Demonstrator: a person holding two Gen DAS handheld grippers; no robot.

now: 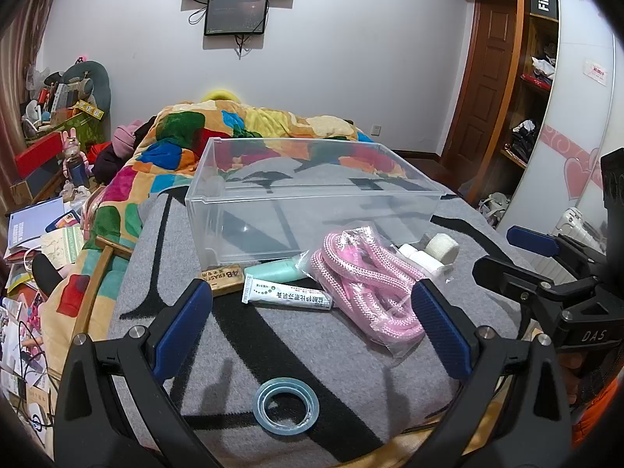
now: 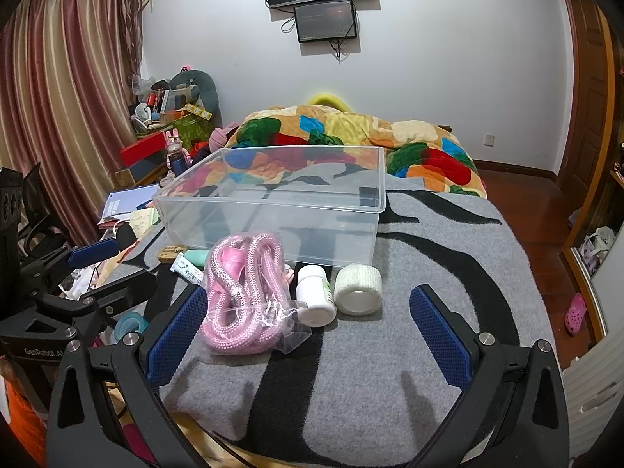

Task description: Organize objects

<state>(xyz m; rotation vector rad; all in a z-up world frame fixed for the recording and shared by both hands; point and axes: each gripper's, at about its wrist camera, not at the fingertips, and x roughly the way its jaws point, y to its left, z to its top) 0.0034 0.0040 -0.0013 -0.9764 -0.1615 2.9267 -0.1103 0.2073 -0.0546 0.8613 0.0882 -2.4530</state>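
A clear, open-topped rectangular plastic bin (image 1: 312,202) sits on the grey blanket with black stripes (image 1: 312,351), and nothing lies inside it — the loose items are strung along its near wall, which reads as a staging line for whatever is to be sorted in, so the organizing looks not yet begun. From left to right in the left wrist view: a tan eraser block printed with black letters (image 1: 220,277), a mint-green squeeze tube (image 1: 273,271), a white ointment tube with green print (image 1: 286,294), a coil of pink-and-white braided rope in a clear plastic bag (image 1: 366,280), a white pill bottle lying on its side (image 2: 315,300) and a roll of white gauze bandage (image 2: 358,288). A ring of clear blue-tinted tape (image 1: 286,401) lies apart from the row, nearest the viewer. The left gripper (image 1: 312,323) is spread wide with nothing between its blue pads; the tape ring sits just below and between them, the ointment tube just beyond. The right gripper (image 2: 312,335) is likewise fully spread and holding nothing — the bagged rope touches or overlaps its left pad, while the bottle and gauze roll lie just ahead between the fingers.
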